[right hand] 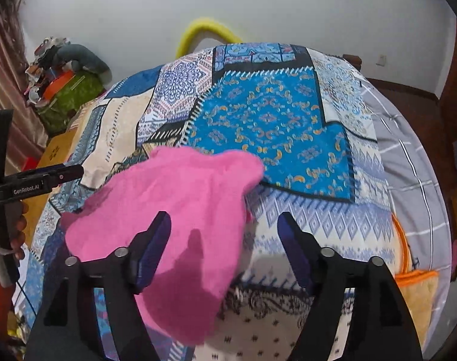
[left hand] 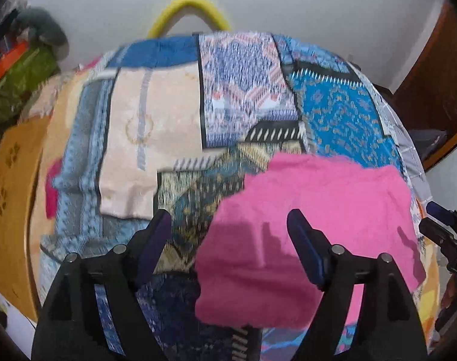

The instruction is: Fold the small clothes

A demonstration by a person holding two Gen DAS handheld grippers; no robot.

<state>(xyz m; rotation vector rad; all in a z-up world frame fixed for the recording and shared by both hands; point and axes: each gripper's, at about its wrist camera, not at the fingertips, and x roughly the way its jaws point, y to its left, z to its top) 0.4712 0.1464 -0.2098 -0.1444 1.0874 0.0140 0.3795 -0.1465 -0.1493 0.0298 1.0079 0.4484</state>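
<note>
A small pink fleece garment (left hand: 312,228) lies bunched on the patchwork bedspread (left hand: 252,96); it also shows in the right wrist view (right hand: 180,210). My left gripper (left hand: 228,225) is open and empty, hovering over the garment's left edge, its right finger over the pink cloth. My right gripper (right hand: 224,225) is open and empty, its left finger over the garment's right part. The right gripper also shows at the right edge of the left wrist view (left hand: 445,228); the left gripper's body shows at the left of the right wrist view (right hand: 38,180).
The bedspread (right hand: 273,120) covers a bed against a white wall. A yellow curved thing (right hand: 207,34) stands behind the bed. A cluttered pile with green cloth (right hand: 69,90) lies at the far left. An orange bag (right hand: 415,294) lies at the right. A tan box (left hand: 11,192) stands left of the bed.
</note>
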